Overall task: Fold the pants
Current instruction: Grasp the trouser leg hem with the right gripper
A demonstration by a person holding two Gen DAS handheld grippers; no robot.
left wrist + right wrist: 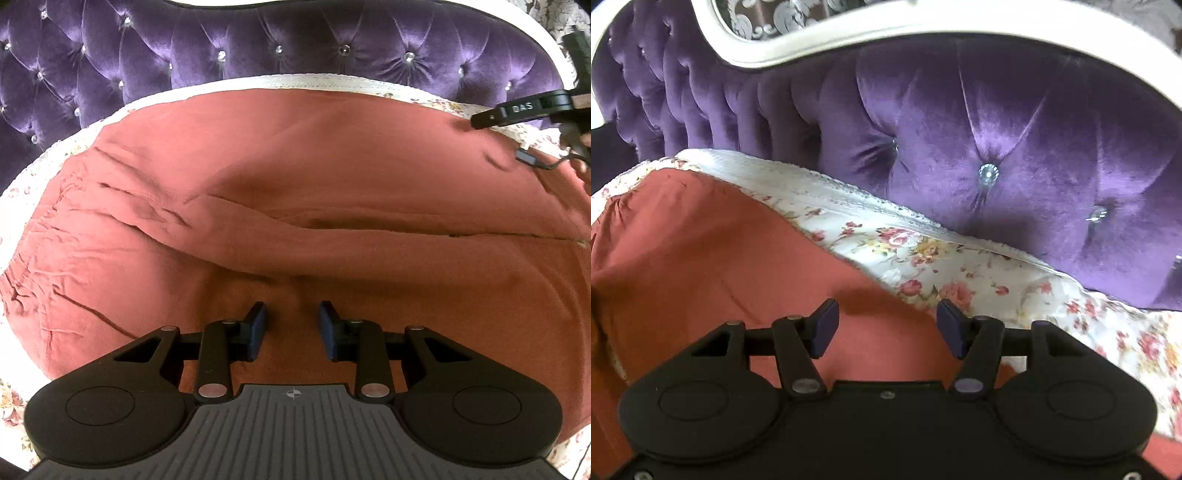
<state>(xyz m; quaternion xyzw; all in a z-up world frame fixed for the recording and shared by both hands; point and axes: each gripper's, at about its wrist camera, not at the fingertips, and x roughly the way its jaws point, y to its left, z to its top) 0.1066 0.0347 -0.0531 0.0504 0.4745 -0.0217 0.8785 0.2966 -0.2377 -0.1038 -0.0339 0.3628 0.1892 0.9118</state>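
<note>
Two grippers, both with blue-padded fingers spread and holding nothing: left gripper (292,328) above the rust-red pants (295,206) lying flat on a floral bedsheet (960,266), right gripper (887,328) seemingly over their far edge, before the tufted purple headboard (997,140).

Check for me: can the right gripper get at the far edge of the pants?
Probably yes: right gripper is open over the pants edge by the floral sheet, nothing between.
</note>
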